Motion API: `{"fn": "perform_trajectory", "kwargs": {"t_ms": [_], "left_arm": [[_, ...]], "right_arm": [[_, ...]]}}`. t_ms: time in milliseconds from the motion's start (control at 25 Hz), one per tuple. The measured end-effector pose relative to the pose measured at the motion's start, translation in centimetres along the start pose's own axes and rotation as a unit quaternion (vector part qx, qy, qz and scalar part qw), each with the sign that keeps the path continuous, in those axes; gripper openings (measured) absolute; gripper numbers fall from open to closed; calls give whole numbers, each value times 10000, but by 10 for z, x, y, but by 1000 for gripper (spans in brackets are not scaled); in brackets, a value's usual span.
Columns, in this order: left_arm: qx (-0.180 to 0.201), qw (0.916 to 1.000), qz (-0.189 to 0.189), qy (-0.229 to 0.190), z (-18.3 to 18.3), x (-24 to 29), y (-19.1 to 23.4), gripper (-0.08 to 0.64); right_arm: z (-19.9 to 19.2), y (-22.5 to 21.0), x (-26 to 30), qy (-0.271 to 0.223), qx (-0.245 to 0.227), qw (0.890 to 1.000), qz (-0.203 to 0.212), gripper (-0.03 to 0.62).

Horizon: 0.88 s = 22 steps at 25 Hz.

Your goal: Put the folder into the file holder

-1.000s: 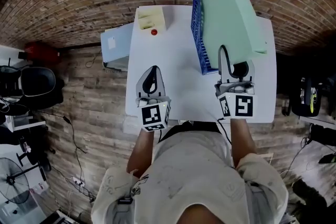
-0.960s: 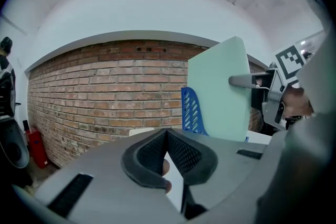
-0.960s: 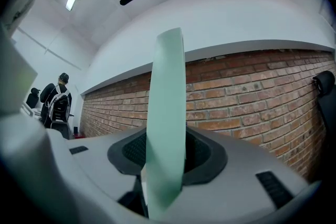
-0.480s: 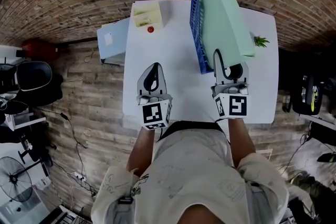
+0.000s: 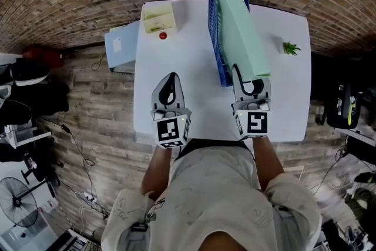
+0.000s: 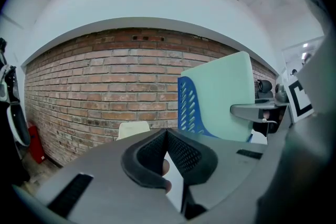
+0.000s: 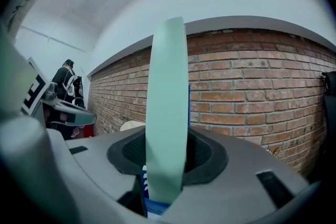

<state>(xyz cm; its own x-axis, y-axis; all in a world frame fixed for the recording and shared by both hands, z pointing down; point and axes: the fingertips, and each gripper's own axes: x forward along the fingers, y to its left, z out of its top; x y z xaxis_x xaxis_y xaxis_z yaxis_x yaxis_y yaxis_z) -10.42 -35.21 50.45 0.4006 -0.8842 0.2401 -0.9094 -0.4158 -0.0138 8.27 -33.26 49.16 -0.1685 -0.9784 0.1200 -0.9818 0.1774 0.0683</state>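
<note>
A pale green folder [image 5: 238,26] stands on edge, and my right gripper [image 5: 250,89] is shut on its near end. The folder sits over the blue slotted file holder [image 5: 214,38] on the white table [image 5: 194,97]; its lower edge is down between the blue walls, and how deep I cannot tell. In the right gripper view the folder [image 7: 168,86] rises between the pads, with blue holder [image 7: 145,187] showing under it. My left gripper [image 5: 168,90] hovers over the table's near left, shut with nothing in it. From the left gripper view the folder [image 6: 226,97] and holder [image 6: 190,107] lie to the right.
A pale yellow box [image 5: 157,17] and a small red object [image 5: 163,36] sit at the table's far left. A small green plant [image 5: 290,48] is at the far right. A grey-blue box [image 5: 120,47] stands beside the table's left edge. A brick wall is behind.
My right gripper has come down with the folder, which now sits lower, over the blue holder. The left gripper has barely shifted.
</note>
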Motion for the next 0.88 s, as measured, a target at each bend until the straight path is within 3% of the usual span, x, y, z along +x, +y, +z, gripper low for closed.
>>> {"fn": "perform_trajectory", "kwargs": {"t_ms": [400,720,880], "left_arm": [[-7,9999,-62,88,-9,2,-11,12],[-33,10000,-56,41,-7,-2,-11,11],[-49,10000,-49,-7,-5,-5,-10,12]], "right_arm": [[2,5,3,-277,-23,9996,-5,179],[-1,6,1,-219,11,9998,-29,181],[-10,5,0,-91,-206,9997,10,187]]}}
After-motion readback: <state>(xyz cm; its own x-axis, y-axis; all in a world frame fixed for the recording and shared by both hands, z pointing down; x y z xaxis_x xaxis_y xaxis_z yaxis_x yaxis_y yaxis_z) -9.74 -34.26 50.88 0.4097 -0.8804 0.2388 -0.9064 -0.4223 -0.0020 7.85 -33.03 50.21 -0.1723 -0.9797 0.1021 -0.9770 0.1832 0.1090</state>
